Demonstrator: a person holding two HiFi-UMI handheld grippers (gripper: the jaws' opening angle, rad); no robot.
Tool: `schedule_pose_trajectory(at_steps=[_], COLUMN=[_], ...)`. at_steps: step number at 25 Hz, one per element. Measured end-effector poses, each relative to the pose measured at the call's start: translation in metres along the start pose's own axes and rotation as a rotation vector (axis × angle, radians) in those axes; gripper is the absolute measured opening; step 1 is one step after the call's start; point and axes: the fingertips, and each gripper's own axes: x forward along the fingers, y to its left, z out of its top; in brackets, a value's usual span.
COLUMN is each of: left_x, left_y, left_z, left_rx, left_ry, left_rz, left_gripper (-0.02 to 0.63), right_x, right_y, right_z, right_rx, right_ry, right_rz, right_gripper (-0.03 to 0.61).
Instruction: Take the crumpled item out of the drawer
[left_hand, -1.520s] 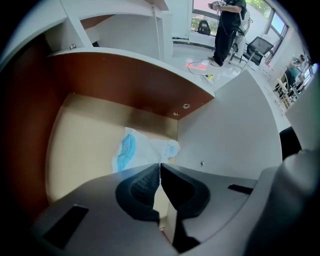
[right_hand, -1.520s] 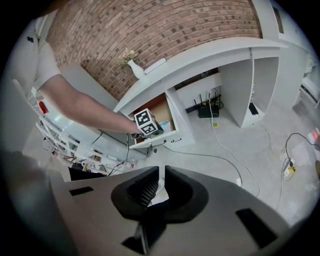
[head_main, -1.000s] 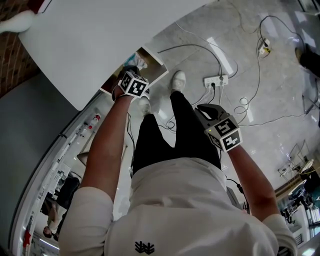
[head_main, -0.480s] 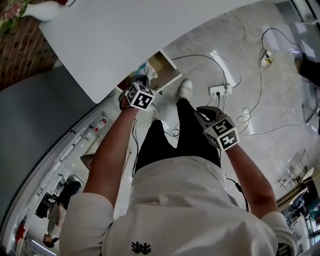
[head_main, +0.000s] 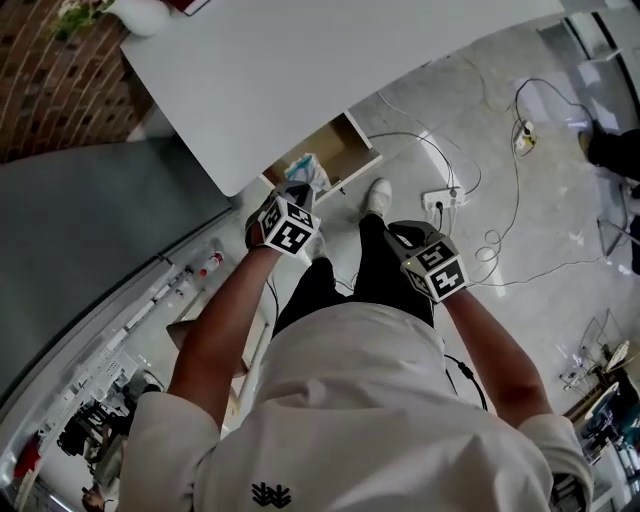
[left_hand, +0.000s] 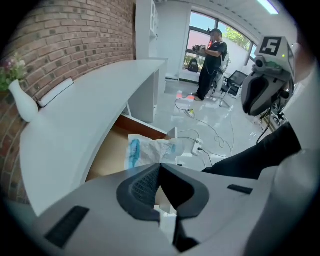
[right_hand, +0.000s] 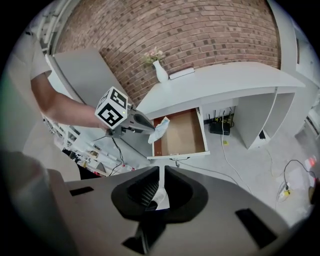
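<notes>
The crumpled item, a white and blue plastic wrapper, hangs at the left rim of the open wooden drawer under the white desk. My left gripper is shut on it. In the left gripper view the wrapper sticks out past the closed tips of the left gripper, above the drawer's floor. The right gripper view shows the left gripper, the wrapper and the drawer from afar. My right gripper is shut on nothing and sits low by my right leg, its marker cube facing up.
A power strip and loose cables lie on the glossy floor right of the drawer. A white vase stands on the desk against the brick wall. A person stands far off by the windows.
The left gripper has drawn back from the drawer toward my body with the wrapper in it. The right gripper has barely moved.
</notes>
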Motion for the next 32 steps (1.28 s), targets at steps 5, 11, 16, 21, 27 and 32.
schedule_pose_trajectory(at_steps=[5,11,16,21,27,32], left_x=[-0.050,-0.135,-0.183,-0.218,-0.253,-0.276], left_y=[-0.013,-0.033,-0.046,-0.059,-0.074,-0.084], left_z=[-0.004,-0.005,-0.019,-0.035,-0.046,-0.059], left_rx=[0.023,0.060,0.079,0.095,0.113,0.129], left_ry=[-0.054,-0.106,-0.134,-0.161,-0.202,-0.222], left_rz=[-0.050,-0.080,-0.106,-0.113,-0.128,-0.145], left_gripper=[0.023,0.023,0.023,0.023,0.023,0.023], right_x=[0.004,-0.014,-0.018,-0.020,-0.022,-0.021], right_y=[0.030,0.081,0.113,0.139,0.161,0.181], right_z=[0.002,0.015,0.019,0.019,0.014,0.015], right_rx=[-0.019,-0.046,-0.057,-0.072,-0.092,-0.107], right_ry=[-0.005,-0.036,-0.053,-0.069,-0.070,-0.085], right_rz=[-0.023,-0.040,-0.053,-0.069,-0.099,-0.109], right_gripper=[0.055,0.049,0.044,0.037,0.034,0.032])
